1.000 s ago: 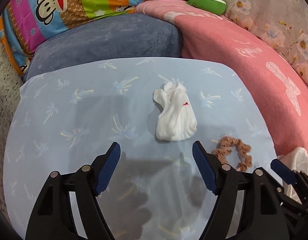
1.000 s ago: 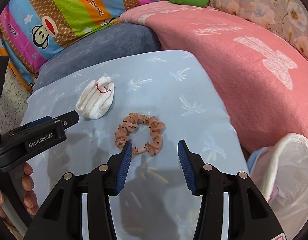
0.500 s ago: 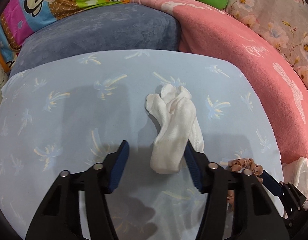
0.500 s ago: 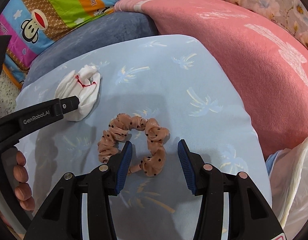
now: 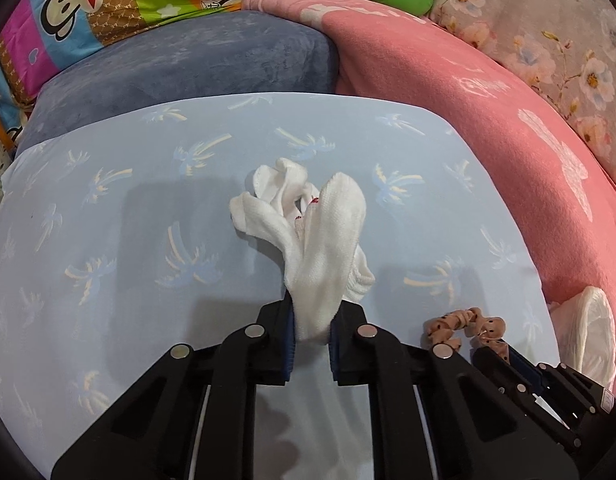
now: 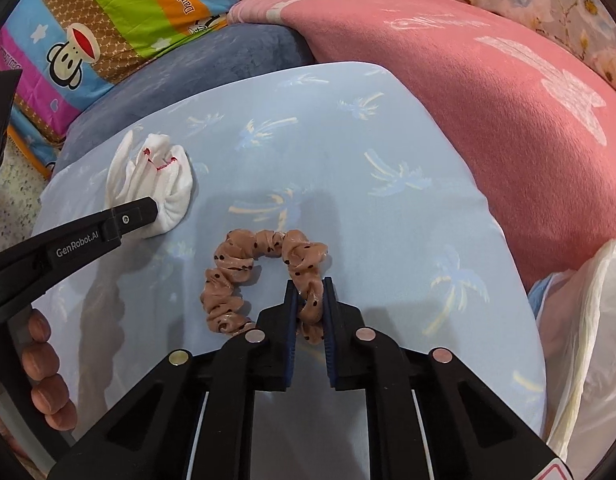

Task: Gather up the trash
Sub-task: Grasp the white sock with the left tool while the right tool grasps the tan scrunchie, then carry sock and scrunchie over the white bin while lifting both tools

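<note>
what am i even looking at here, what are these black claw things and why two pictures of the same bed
No robot here: a person holds a black two-finger tool in each hand, each with a wide-angle camera looking along its fingers. So the two pictures show one scene from two hands.

Both tools have just been closing. In the left-hand view, the left tool pinches a bunched white sock. In the right-hand view, the right tool pinches a tan dotted scrunchie; the left tool and the person's fingers show at that picture's left edge.

Both things lie on a light blue pillow, beside a pink blanket. A white plastic bag sits at the right.
</note>
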`<state>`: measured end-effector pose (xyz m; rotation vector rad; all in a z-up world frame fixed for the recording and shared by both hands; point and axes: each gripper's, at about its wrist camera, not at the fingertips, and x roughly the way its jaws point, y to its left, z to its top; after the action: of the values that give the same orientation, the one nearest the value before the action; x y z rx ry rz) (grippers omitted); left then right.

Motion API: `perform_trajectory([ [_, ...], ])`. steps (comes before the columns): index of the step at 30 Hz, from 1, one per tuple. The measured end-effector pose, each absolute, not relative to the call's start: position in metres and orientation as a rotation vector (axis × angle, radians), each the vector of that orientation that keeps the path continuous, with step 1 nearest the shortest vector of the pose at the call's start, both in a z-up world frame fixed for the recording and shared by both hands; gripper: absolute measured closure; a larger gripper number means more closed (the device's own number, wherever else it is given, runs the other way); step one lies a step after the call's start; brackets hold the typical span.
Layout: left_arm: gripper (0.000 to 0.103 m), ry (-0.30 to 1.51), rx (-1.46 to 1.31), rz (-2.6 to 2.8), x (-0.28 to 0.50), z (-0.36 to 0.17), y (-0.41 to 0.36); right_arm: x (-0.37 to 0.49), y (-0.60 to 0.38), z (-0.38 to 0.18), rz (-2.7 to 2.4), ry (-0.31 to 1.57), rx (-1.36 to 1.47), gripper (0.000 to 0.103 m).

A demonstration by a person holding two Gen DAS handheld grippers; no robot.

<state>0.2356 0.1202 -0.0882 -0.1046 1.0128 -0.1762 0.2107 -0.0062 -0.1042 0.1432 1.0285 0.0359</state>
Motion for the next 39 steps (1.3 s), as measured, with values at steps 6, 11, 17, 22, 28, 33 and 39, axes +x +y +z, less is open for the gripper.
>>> perform_trajectory([
  [6, 0.092, 0.993, -0.103, -0.191, 0.213, -0.073, 0.112, 0.181, -0.012, -0.081, 0.047, 0.988, 0.164, 0.093],
  [11, 0.092, 0.963, -0.083, -0.215, 0.193, -0.054, 0.097, 0.159, -0.024, -0.058, 0.042, 0.943, 0.179, 0.093],
  [17, 0.092, 0.916, -0.059, -0.264, 0.168, -0.030, 0.072, 0.128, -0.047, -0.027, 0.015, 0.875, 0.199, 0.093],
  [22, 0.092, 0.880, -0.021, -0.308, 0.149, -0.015, 0.046, 0.104, -0.073, -0.007, -0.017, 0.827, 0.223, 0.093],
  [28, 0.092, 0.846, 0.020, -0.365, 0.128, -0.001, 0.014, 0.075, -0.110, 0.012, -0.069, 0.775, 0.254, 0.093],
  [33, 0.092, 0.826, 0.056, -0.421, 0.112, 0.008, -0.016, 0.052, -0.142, 0.020, -0.120, 0.748, 0.275, 0.093],
  [39, 0.091, 0.821, 0.086, -0.498, 0.096, 0.014, -0.050, 0.027, -0.177, 0.022, -0.177, 0.728, 0.309, 0.093],
])
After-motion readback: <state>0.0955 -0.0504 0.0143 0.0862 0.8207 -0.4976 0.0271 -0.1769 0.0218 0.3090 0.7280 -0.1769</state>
